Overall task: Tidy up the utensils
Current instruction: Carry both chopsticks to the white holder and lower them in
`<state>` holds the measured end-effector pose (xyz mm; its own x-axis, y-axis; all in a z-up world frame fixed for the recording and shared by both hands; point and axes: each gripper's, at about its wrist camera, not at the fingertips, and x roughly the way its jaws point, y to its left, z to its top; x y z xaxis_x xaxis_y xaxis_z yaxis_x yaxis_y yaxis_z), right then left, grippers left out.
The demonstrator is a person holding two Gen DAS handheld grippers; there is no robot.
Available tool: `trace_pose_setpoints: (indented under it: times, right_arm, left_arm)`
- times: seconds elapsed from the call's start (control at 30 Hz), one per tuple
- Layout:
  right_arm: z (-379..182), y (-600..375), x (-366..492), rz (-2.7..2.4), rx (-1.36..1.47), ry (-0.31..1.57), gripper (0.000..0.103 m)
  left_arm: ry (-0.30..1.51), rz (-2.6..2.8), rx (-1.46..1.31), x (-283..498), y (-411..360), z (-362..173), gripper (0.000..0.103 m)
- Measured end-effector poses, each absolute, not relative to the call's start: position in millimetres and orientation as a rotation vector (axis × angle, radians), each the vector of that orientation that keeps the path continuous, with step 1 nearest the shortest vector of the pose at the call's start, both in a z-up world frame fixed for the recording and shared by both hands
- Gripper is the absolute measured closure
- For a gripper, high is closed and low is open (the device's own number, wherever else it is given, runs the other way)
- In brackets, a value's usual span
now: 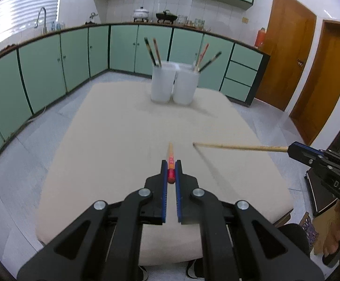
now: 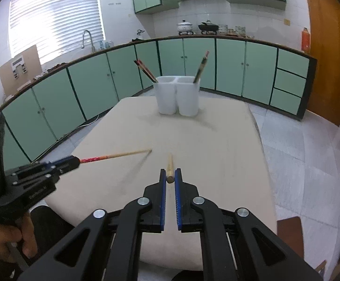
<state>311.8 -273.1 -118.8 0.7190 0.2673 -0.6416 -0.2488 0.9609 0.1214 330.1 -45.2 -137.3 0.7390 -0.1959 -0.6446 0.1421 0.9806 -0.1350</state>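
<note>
A long run of green kitchen cabinets (image 1: 43,70) curves round the room behind a table under a beige cloth (image 1: 113,140). At the far end of that table stands a white two-compartment utensil holder (image 1: 173,84), each half with a few chopsticks leaning out of it.

Nearer, both tools are above the cloth, well short of the holder. The left gripper (image 1: 171,164) has its blue-padded jaws pinched almost together on a red-ended chopstick (image 1: 170,158); the red butt sits between the pads near their tips, and the pale wooden shaft pokes forward beyond them, towards the holder. From the right wrist view that stick slants away from the left tool's nose towards the middle of the table.

The right gripper (image 2: 170,173) is likewise clamped nearly closed on a plain wooden chopstick (image 2: 170,164), its blunt end caught between the pad tips, the rest pointing ahead. The two free tips lie near each other, apart.
</note>
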Motion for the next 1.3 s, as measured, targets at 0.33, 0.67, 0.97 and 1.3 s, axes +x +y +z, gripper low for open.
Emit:
trace_pose_setpoints:
  times: [0.33,0.67,0.97,1.3]
  right_arm:
    - [-89,-257,348,0.32,-0.065,0.734,0.096]
    - [-65,-245,396,0.358,-0.099,0.774,0.096]
    - [-50,-238,450,0.374,-0.128,0.85,0.096]
    - [-43,-243,491,0.379,-0.104,0.93,0.096]
  left_arm:
    - [0.687,-0.215,-0.03,344,-50,-100,0.098]
    - [0.697,-0.23,0.006,365,-49,-90,0.098]
    - [0.759,-0.279,-0.008,402,-39,-77,0.098]
    - [0.836,-0.317,0.007,456,-38,-65,0.098]
